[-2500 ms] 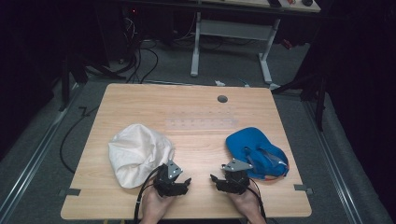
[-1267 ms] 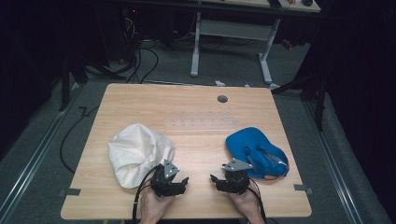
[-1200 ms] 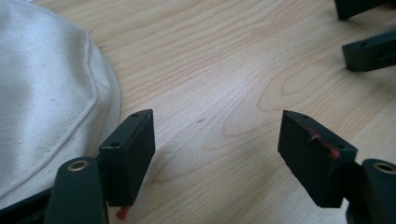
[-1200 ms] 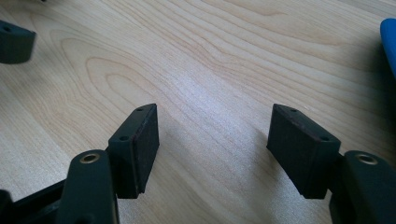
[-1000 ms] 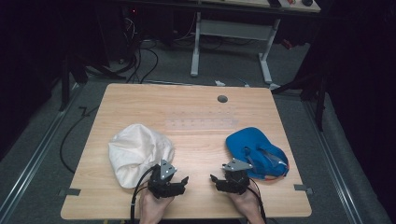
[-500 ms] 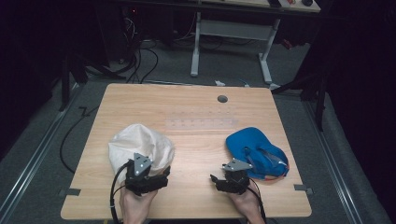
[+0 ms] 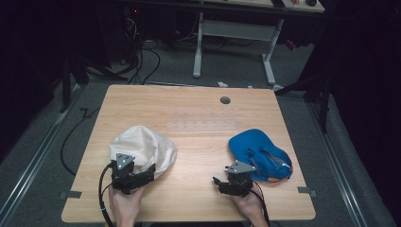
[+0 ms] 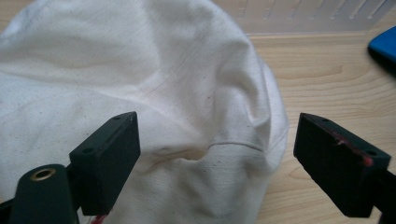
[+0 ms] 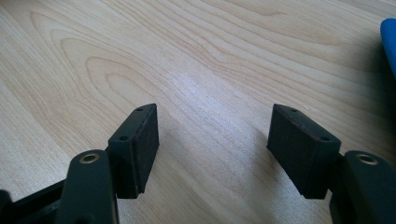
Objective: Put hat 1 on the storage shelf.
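A crumpled white cloth cap (image 7: 142, 146) lies at the front left of the wooden table (image 7: 198, 109). My left gripper (image 7: 147, 171) hovers at its near edge. In the left gripper view the left gripper (image 8: 217, 154) has just been opening its jaws; they stand wide, with the white cap (image 8: 140, 70) lying between and beyond them, no pad pressing on it. A blue cap (image 7: 257, 151) rests at the front right. Just left of it my right gripper (image 7: 218, 182) is open over bare wood. In the right gripper view the right gripper (image 9: 215, 140) holds nothing, and the blue cap (image 9: 390, 42) shows at the right edge.
A round cable hole (image 7: 225, 100) sits near the table's far edge, and a clear marked strip (image 7: 208, 125) lies at the middle. Behind the table stand white desk legs (image 7: 198, 47), with cables (image 7: 137, 52) on the floor. The blue cap's edge (image 8: 385, 44) shows at the far right.
My left hand has moved left, from near the table's front middle to the near edge of the white cap. The right hand has kept still.
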The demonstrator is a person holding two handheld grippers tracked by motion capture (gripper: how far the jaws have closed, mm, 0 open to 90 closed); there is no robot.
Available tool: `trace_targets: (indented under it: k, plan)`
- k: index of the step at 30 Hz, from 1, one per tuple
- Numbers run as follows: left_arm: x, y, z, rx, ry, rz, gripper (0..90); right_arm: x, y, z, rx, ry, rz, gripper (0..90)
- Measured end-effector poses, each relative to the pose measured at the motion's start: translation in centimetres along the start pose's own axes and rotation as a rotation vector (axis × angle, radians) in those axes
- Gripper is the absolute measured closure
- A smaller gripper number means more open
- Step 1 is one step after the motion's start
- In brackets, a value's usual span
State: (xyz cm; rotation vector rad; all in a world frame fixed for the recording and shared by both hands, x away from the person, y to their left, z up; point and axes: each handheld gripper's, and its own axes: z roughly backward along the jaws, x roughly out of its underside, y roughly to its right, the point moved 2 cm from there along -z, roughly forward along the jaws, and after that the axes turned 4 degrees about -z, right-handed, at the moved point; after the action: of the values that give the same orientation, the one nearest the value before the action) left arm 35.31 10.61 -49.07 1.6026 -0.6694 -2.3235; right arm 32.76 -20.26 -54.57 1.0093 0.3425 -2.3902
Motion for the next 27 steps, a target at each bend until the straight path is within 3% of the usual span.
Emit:
trace_targets:
  k: [4, 16, 27]
  plan:
    - [0.5, -0.2, -0.9, -0.022, -0.022, 0.004, 14.2, 0.0, 0.0, 0.0, 0.000, 0.000, 0.000, 34.0]
    - [1.9, -0.8, -3.0, -0.016, -0.103, 0.070, 15.9, 0.0, 0.0, 0.0, 0.002, 0.000, -0.001, 33.9]
    - [2.5, -1.6, -3.4, 0.046, -0.151, 0.135, 35.2, 0.0, 0.0, 0.0, 0.001, 0.000, 0.000, 33.9]
